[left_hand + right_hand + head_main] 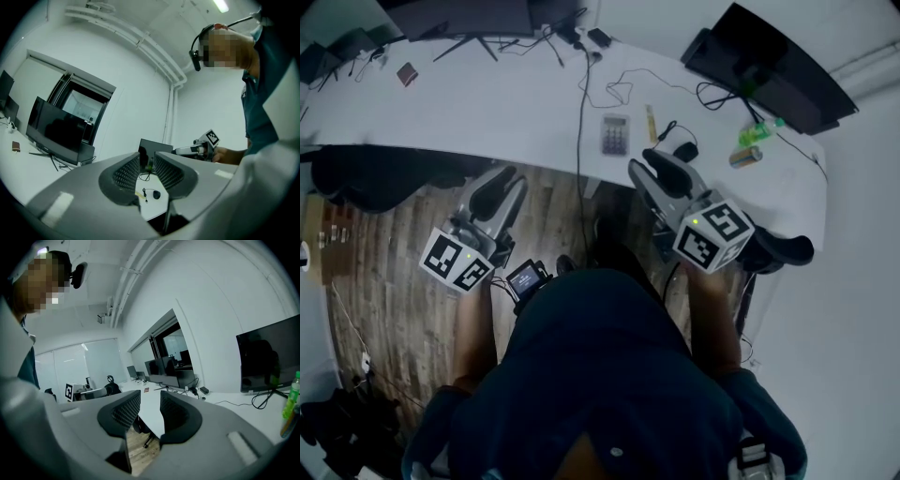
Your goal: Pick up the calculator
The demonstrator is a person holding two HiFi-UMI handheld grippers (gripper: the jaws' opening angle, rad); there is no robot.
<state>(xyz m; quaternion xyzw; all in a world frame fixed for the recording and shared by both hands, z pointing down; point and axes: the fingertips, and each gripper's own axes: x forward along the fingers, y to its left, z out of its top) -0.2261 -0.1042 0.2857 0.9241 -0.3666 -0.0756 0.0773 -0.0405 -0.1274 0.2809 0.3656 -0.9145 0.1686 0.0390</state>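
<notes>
Left gripper (502,184) hangs nearest, jaws together and empty. Right gripper (660,167) has its jaws apart, empty. Calculator (615,135) lies on the desk (487,103), just beyond it.

One calculator (615,136) lay at twelve o'clock and one mouse (685,150) at one. There were two monitors (778,66), at eleven and toward two, two chairs (384,178), at nine and three, one bottle (761,132), one table (487,112) and two grippers (508,183).
</notes>
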